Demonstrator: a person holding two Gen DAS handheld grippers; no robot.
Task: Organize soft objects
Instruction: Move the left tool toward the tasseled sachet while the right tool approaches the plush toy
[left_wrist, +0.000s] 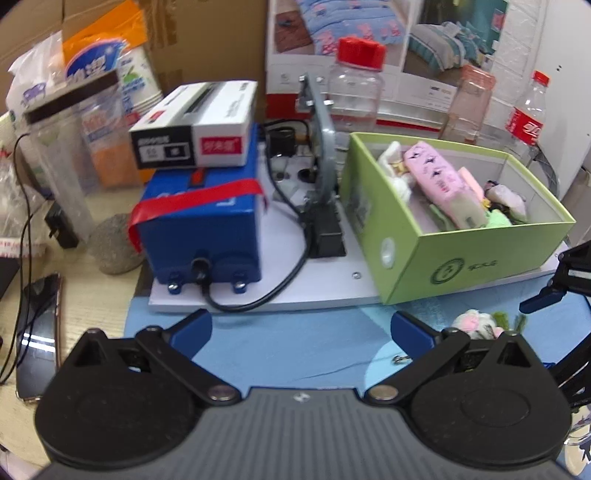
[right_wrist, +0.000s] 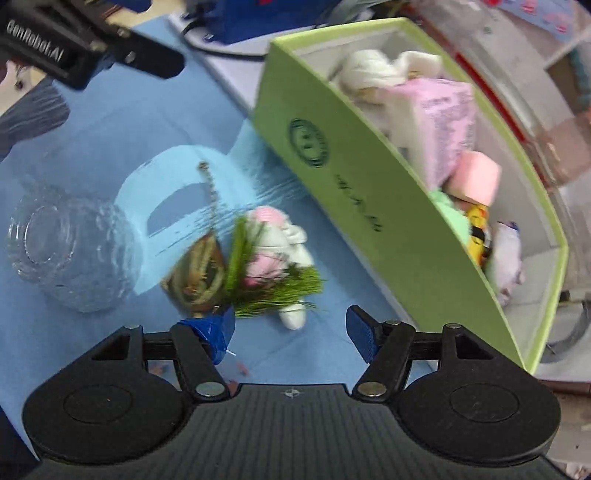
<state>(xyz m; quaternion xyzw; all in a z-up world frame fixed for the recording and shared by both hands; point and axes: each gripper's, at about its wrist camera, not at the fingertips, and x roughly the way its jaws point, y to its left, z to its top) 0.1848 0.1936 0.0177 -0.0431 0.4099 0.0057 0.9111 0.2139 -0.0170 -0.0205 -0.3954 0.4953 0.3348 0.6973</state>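
1. On the blue mat (right_wrist: 92, 122) at the near side of the table, just beside the long wall of the green box (right_wrist: 369, 206), lies a small white-and-pink plush toy (right_wrist: 280, 243) with green fringe. A brown teardrop tag (right_wrist: 197, 269) on a bead chain touches its left side.
2. The right tool (right_wrist: 291, 332) hangs released over the toy, jaws spread, nothing between them. The left tool (left_wrist: 301, 328) is likewise released and empty, hovering over bare mat near the box.
3. The box already holds several soft things, a pink pouch (left_wrist: 439, 177) among them, with free floor at its near end.
4. Judged from this, the toy is the next pick. Centre the jaws on the plush body, not the fringe or chain, so the tag trails freely.
5. Keep well clear of the glass jar (right_wrist: 62, 251) on its side to the left, and lift above the box wall before moving across.
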